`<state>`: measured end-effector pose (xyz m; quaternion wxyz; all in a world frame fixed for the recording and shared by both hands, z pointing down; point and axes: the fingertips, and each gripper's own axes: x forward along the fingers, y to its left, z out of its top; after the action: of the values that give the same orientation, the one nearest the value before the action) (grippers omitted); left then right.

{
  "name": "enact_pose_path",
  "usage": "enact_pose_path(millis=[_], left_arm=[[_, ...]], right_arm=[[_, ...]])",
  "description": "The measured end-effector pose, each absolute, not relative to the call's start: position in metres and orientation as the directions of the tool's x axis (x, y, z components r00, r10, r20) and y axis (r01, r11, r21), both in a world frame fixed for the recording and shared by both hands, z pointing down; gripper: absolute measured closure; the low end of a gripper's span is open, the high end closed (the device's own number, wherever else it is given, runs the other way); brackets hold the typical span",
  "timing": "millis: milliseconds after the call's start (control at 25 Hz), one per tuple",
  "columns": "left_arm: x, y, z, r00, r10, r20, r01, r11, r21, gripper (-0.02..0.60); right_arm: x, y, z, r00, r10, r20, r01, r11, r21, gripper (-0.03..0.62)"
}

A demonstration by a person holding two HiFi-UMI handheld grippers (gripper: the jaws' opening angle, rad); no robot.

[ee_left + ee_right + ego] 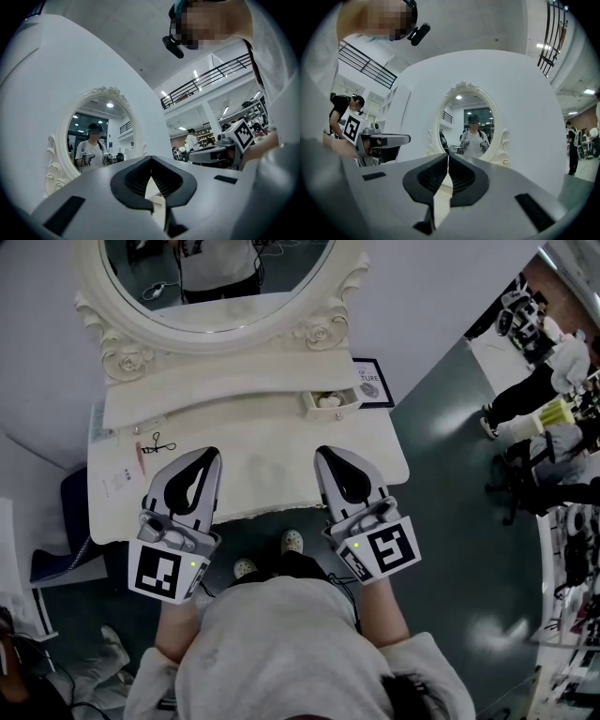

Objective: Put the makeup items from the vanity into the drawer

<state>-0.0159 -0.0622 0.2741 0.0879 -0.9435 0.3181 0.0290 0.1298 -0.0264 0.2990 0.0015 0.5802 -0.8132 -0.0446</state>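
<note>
1. Pale sweatshirt [281, 652] of the person fills the near edge of the head view, with both forearms reaching forward.
2. Left gripper [210, 456] [151, 159], white with black pads, has its jaws closed tip to tip on nothing, over the near left of the cream vanity top [262, 460].
3. Right gripper [324, 454] [448, 155] is likewise closed and empty, over the near right.
4. Black eyelash curler [159, 442] lies just far-left of the left gripper, with a thin pink stick [141, 457] beside it and a white paper sheet [111, 482] further left.
5. Small cream drawer [330, 403] stands pulled open on the raised shelf, far beyond the right gripper; its pale contents are unclear.
6. Oval mirror in a carved cream frame [127, 357] rises behind, with a black-framed card [373, 382] right of the drawer.
</note>
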Motion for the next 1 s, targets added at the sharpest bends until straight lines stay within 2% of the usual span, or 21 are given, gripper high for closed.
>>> enact_pose_path(millis=[200, 360, 1000], left_arm=[[-0.018, -0.063, 0.262, 0.787, -0.593, -0.168, -0.614, -0.779, -0.128, 0.566], [-0.021, -0.062, 0.268, 0.795, -0.589, -0.144, -0.606, -0.783, -0.139, 0.566], [-0.024, -0.065, 0.258, 0.787, -0.586, -0.192, -0.612, -0.780, -0.130, 0.567]], right_arm=[[0.125, -0.025, 0.298, -0.322, -0.945, -0.059, -0.946, 0.318, 0.061, 0.571], [0.123, -0.023, 0.297, -0.314, -0.947, -0.067, -0.949, 0.311, 0.052, 0.571], [0.116, -0.026, 0.292, -0.323, -0.943, -0.084, -0.946, 0.318, 0.068, 0.571]])
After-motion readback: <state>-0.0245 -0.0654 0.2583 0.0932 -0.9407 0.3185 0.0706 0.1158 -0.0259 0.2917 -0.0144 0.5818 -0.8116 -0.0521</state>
